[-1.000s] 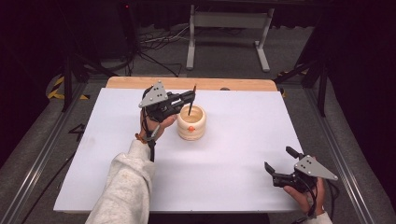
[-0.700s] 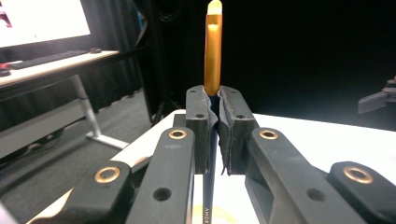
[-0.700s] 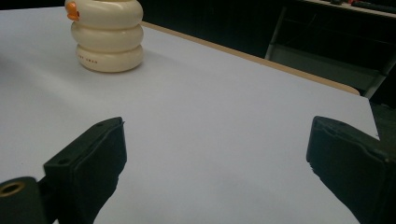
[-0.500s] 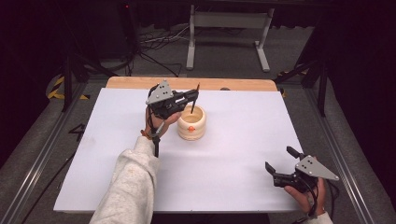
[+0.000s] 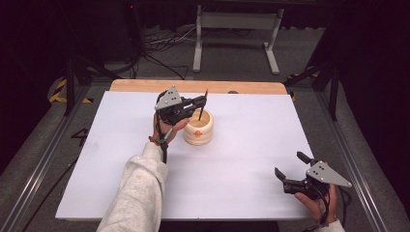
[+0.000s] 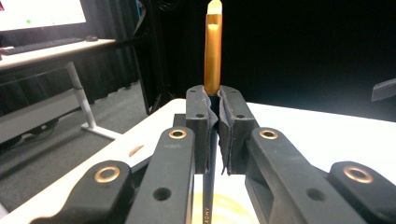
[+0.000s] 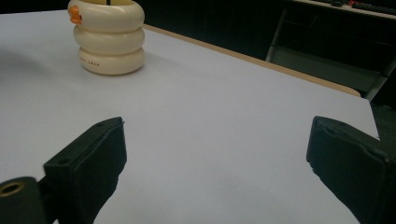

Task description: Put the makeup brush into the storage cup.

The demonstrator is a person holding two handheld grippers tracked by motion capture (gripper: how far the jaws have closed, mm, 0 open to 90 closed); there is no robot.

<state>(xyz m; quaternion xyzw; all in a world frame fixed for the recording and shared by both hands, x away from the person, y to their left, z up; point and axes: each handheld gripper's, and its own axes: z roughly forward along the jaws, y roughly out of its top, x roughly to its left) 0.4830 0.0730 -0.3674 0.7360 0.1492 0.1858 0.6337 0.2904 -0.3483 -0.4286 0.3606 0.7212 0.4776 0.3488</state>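
High view: left tongs [image 5: 200,102] hovering just over the cream ringed holder [image 5: 198,128], clamping a dark pen [image 5: 203,104]. Pen standing near upright, lower tip dipping into the holder's mouth, upper end rising above the tongs. Holder sitting on the white tabletop [image 5: 241,159], toward its far middle. Right tongs [image 5: 293,166] resting well apart from the holder, at the near right corner, gaping wide, gripping nothing.

Left gripper view: tongs [image 6: 213,135] pressing together on the pen [image 6: 213,56], gold barrel sticking up above the pads, dark shaft dropping below toward the holder's pale rim [image 6: 233,207].

Right gripper view: tongs [image 7: 224,154] standing wide apart over bare tabletop [image 7: 210,121]; holder [image 7: 108,35] sitting far off at upper left, orange mark showing on its side.
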